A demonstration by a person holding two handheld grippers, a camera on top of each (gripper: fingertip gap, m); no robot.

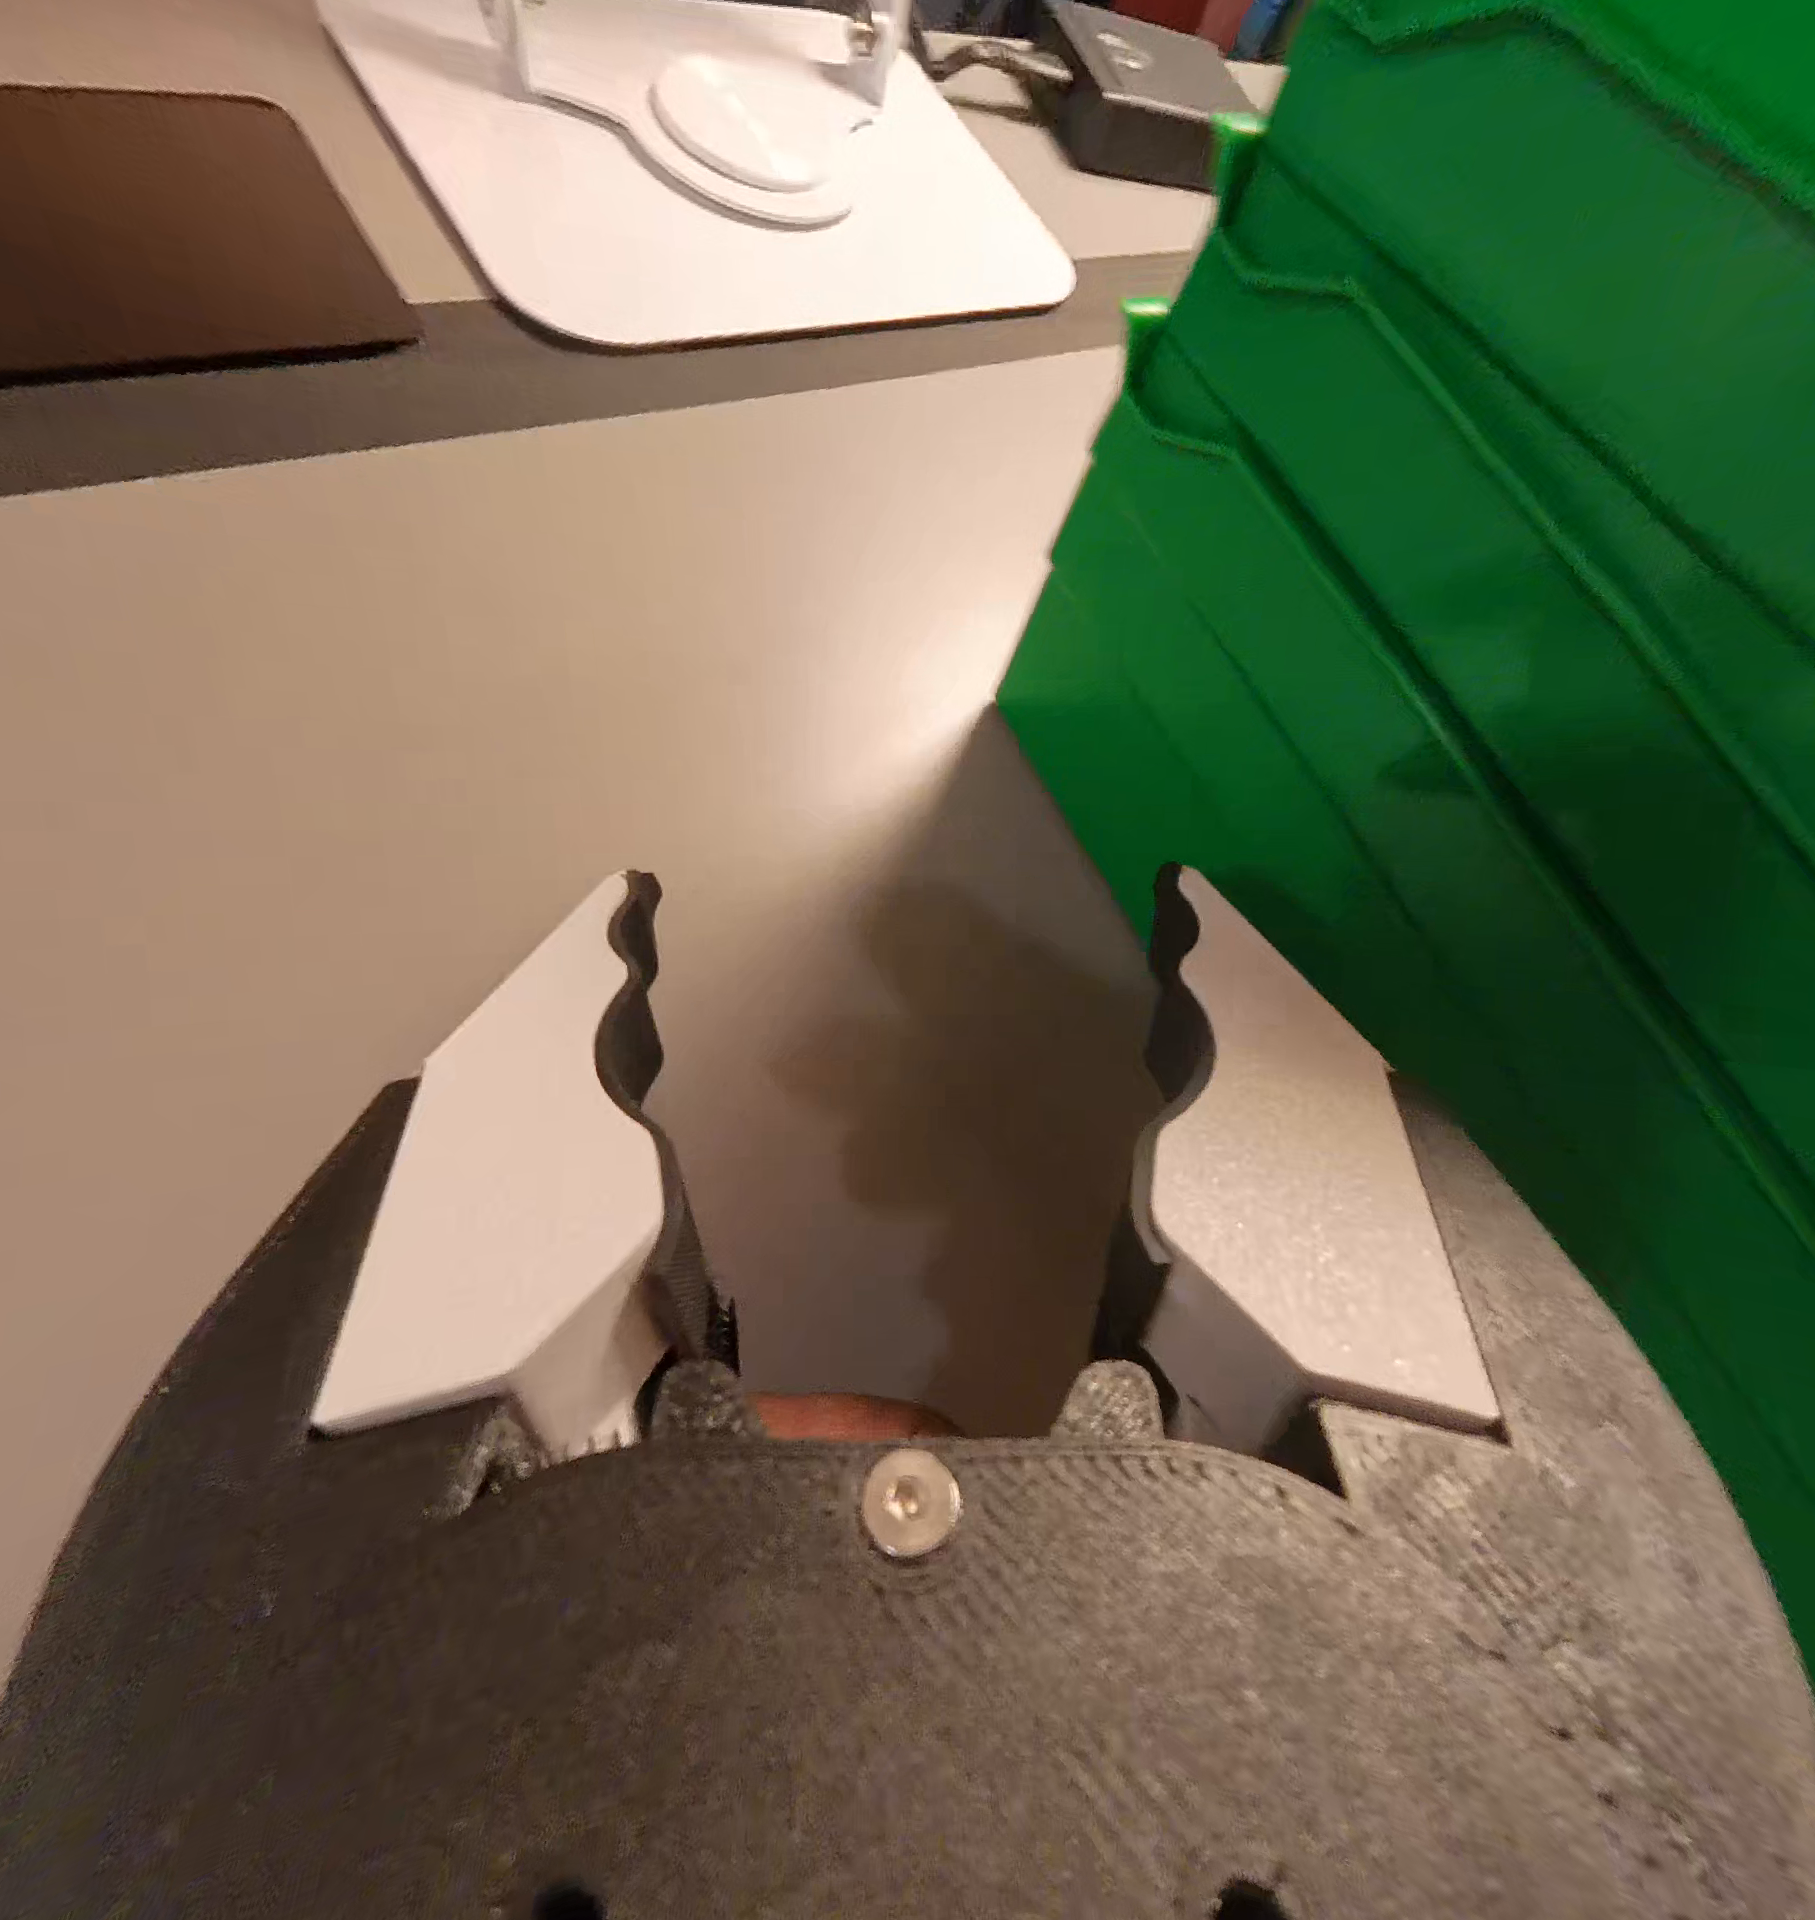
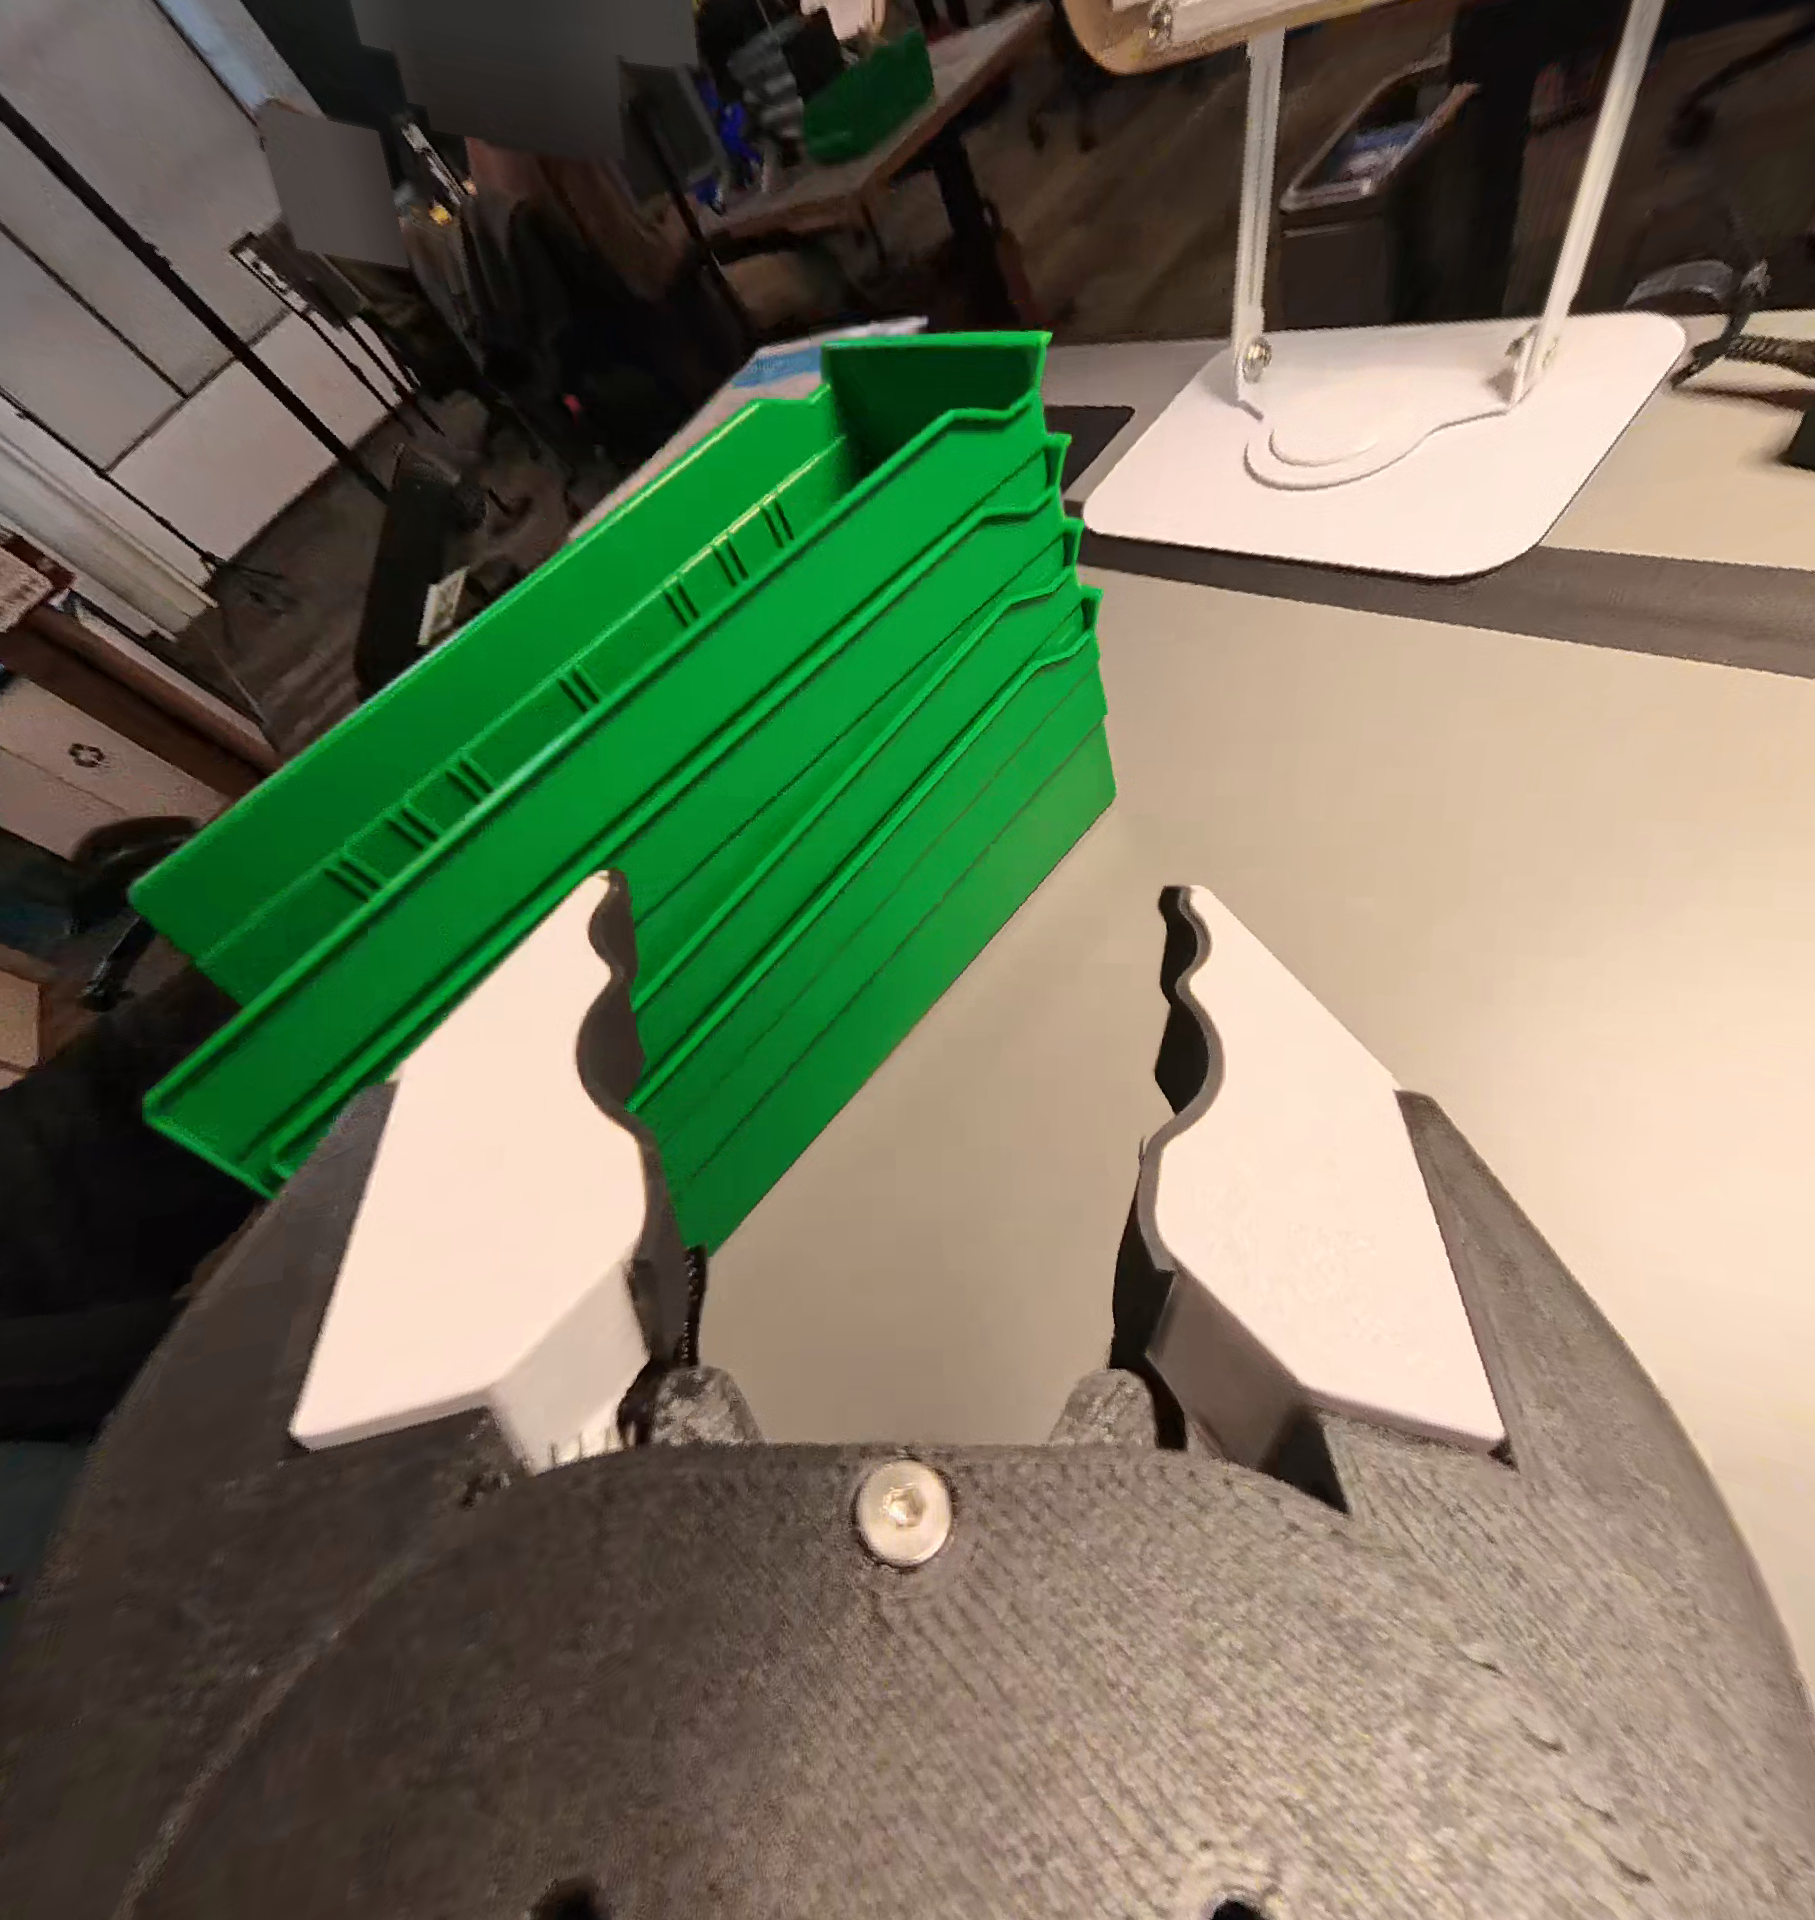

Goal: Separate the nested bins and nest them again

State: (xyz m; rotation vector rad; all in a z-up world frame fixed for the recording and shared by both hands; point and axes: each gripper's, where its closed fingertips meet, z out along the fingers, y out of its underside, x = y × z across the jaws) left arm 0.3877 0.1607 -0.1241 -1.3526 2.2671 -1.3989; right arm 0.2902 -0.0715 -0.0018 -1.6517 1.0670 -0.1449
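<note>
green bins (image 2: 737,727) nested, at table (image 2: 1402,935) edge | both grippers' fingers (image 1: 529,1143) wide apart, empty

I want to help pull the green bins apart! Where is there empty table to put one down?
The widest bare patch of table lies right of the stack of green bins, in front of the white stand base. Another lies left of the stack, under the open left gripper, bordered by the brown mat. Crowded: the far edge, with base, mat and black box.
</note>
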